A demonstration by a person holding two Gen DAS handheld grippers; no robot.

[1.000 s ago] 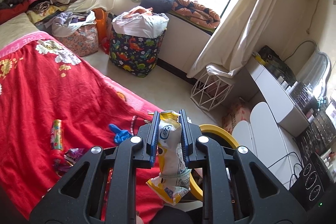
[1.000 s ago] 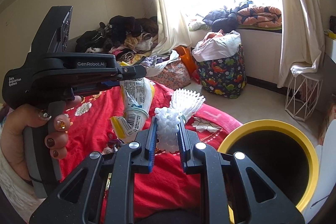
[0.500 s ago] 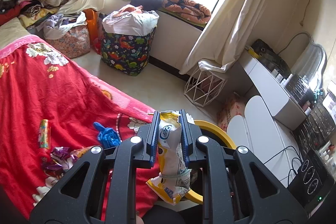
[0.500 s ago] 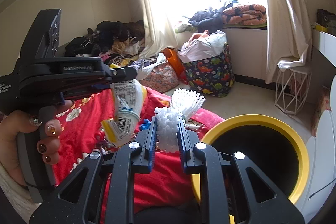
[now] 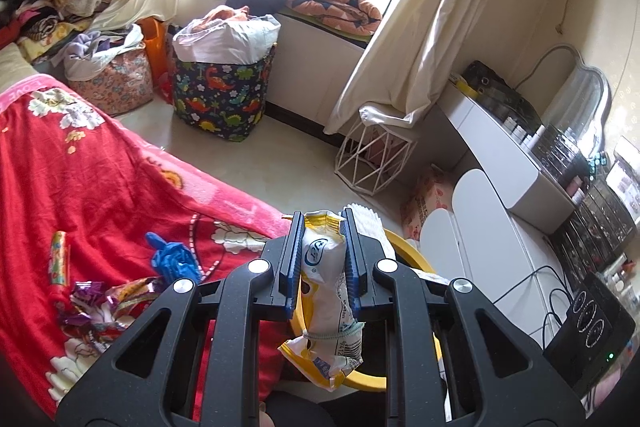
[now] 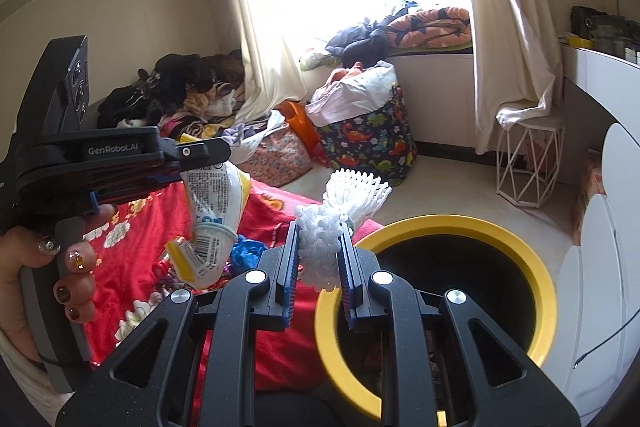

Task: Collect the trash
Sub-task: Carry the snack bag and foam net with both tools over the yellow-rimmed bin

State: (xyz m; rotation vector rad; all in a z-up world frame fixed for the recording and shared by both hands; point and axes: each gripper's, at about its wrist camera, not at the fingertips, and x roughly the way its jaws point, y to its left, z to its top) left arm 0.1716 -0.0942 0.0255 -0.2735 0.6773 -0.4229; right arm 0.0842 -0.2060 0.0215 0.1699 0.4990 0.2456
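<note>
Both claws are clenched on trash. Left claw grips a yellow-and-white snack wrapper near its top seam, the rest of the packet hanging loose below the pads with a band tied round its lower part. Right claw pinches a white foam fruit net at its bunched waist, the flared end fanning out toward 1 o'clock.

In the right wrist view the yellow-rimmed bin sits at 4 o'clock from that claw, its dark mouth open and directly under the right-hand finger. In the left wrist view only an arc of the bin's rim shows behind and below the wrapper, around 5 o'clock.

Both items look very light and limp. The wrapper is thin, slick film that would likely slip if held by a flat face, so the crimped seam is the sound place to hold. The foam net is soft and springy; it squashes under the pads and is best held where it is gathered.

More trash lies on the red blanket: a blue crumpled piece and shiny wrappers at 9 o'clock from the left claw.
</note>
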